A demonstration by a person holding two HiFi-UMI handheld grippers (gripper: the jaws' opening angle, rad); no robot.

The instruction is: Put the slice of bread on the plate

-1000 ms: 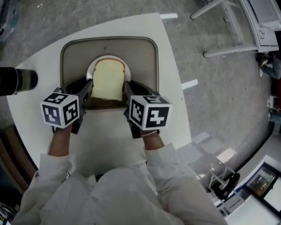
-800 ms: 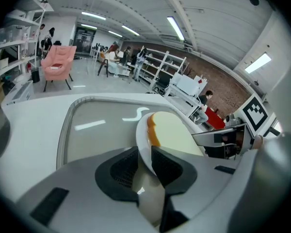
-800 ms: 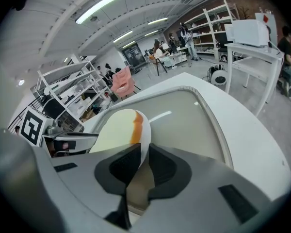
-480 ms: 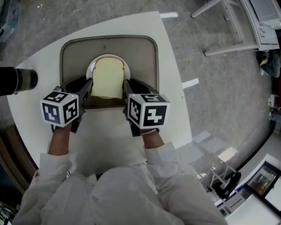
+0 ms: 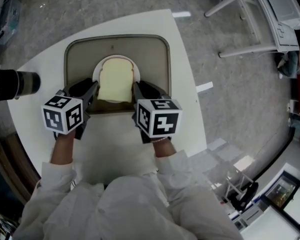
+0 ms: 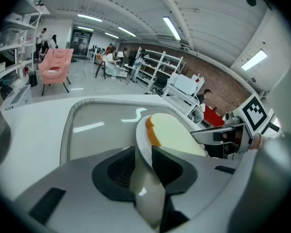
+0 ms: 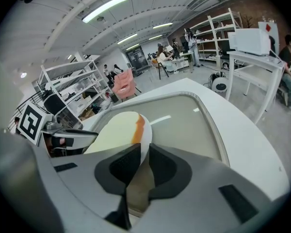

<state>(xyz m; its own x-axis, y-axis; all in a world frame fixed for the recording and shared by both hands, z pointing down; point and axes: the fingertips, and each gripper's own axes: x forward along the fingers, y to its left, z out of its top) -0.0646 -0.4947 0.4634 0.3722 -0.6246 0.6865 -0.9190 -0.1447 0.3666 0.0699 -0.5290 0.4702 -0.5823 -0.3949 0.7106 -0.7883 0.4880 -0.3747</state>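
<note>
A slice of bread (image 5: 115,80) lies on a small white plate (image 5: 96,73) over a beige tray (image 5: 157,59). My left gripper (image 5: 92,91) is shut on the plate's left rim and my right gripper (image 5: 138,90) is shut on its right rim. In the left gripper view the plate's edge (image 6: 141,142) runs between the two dark pads of the left gripper (image 6: 143,154), with the bread (image 6: 177,132) beyond. The right gripper view shows the plate's rim (image 7: 146,139) pinched in the right gripper (image 7: 141,155), the bread (image 7: 114,130) to the left and the tray (image 7: 189,118) behind.
The tray lies on a white round table (image 5: 182,114), whose edge curves close by on the right. A black cylinder (image 5: 12,84) rests at the table's left side. Metal table legs (image 5: 240,4) stand on the floor beyond.
</note>
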